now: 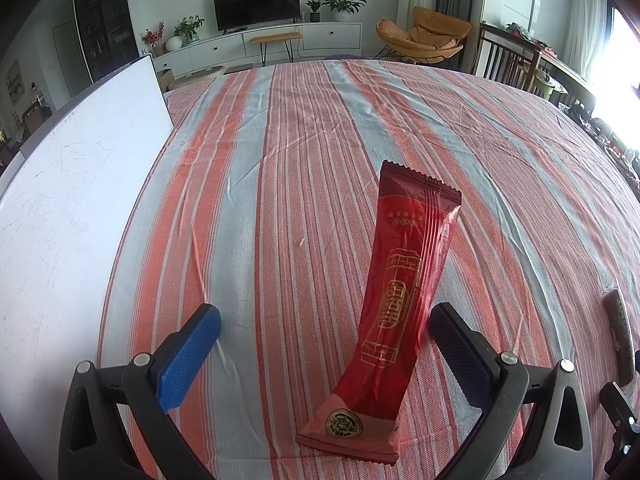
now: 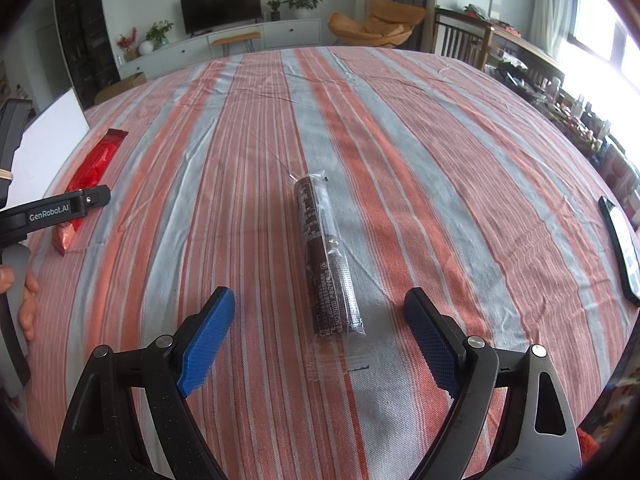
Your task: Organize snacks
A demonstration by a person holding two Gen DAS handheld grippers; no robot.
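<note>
1. Striped red-and-grey tablecloth [image 1: 304, 152] covers the table, with a white board [image 1: 80, 200] lying left of the left gripper [image 1: 325, 330].
2. Left gripper gapes wide, holding nothing; a red snack packet [image 1: 394, 296] lies flat between its fingers, nearer the right one.
3. Right gripper [image 2: 320, 312] also gapes wide and empty, with a dark brown snack roll [image 2: 326, 256] lying just ahead, between its fingers.
4. At its far right lies a phone [image 2: 622, 250].

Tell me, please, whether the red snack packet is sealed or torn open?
Sealed: the red snack packet lies flat on the striped cloth, both crimped ends intact.

Left claw [image 1: 326, 330] jaws spread wide; right claw [image 2: 320, 318] likewise, both low.
</note>
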